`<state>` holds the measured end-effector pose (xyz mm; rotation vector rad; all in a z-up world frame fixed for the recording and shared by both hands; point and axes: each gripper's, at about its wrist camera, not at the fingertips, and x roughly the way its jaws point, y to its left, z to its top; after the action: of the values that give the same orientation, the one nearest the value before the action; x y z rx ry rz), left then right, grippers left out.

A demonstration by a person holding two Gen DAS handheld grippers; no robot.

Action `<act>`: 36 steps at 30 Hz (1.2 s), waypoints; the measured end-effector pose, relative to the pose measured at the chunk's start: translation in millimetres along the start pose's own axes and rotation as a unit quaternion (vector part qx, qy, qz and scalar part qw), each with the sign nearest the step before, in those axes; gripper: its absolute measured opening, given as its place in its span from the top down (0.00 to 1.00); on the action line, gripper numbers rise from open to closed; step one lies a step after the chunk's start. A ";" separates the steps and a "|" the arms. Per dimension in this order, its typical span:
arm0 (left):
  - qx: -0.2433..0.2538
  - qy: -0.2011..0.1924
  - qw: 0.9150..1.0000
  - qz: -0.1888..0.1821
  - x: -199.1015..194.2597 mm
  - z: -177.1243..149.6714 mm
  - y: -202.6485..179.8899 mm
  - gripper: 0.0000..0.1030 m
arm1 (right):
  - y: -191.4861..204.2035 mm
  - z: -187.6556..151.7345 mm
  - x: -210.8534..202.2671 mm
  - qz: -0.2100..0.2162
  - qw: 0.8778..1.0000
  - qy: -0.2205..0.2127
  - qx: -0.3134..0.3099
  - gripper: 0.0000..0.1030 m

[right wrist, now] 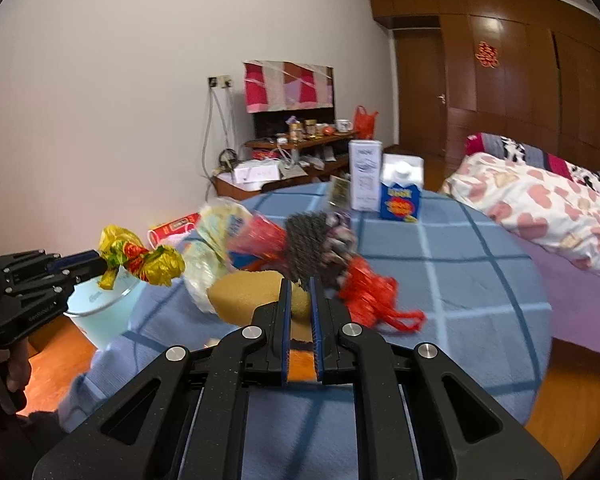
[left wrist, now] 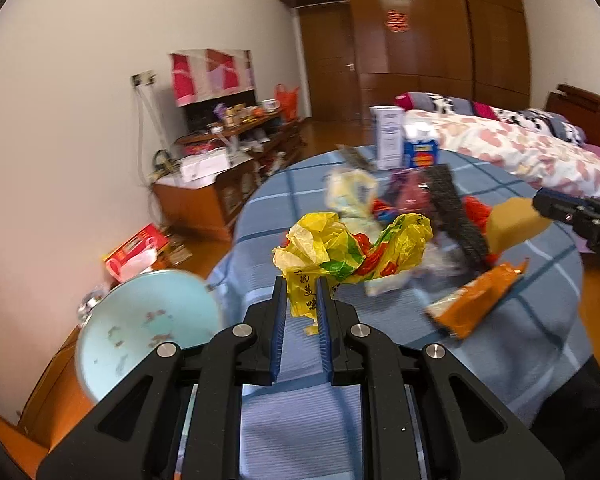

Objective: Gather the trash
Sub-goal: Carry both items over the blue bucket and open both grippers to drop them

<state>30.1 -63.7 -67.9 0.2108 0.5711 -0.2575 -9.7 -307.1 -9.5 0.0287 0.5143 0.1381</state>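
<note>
Left fingers [left wrist: 303, 292] clamped on yellow wrapper [left wrist: 352, 252], lifted off worktop [left wrist: 520, 344]; right fingers [right wrist: 301, 292] pinch yellow sponge [right wrist: 252, 292]. Step: carry to bin. Next: swing wrapper to pale blue bucket [left wrist: 148, 332] at 8 o'clock, release. Wrapper's long axis runs 8-to-2, free end toward 2.

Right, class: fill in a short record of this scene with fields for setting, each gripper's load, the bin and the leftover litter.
setting: round table, blue checked cloth
left gripper: shut on yellow plastic bag
right gripper: shut on yellow sponge
bin: pale blue bucket, left of table
leftover litter: orange wrapper, red net bag
</note>
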 end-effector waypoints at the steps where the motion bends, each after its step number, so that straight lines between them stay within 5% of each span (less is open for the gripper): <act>1: -0.004 0.002 1.000 0.006 0.4 -0.9 5.8 0.86 | 5.4 4.3 4.3 0.004 1.000 -0.001 -0.004 0.91; 36: -0.083 0.040 0.984 0.152 9.7 -32.9 136.0 0.86 | 128.8 48.8 109.3 0.102 0.992 0.019 -0.078 0.90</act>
<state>61.7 72.1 -83.4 0.1445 0.6279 0.0947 92.5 -164.1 -12.4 -0.0744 0.5360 0.3787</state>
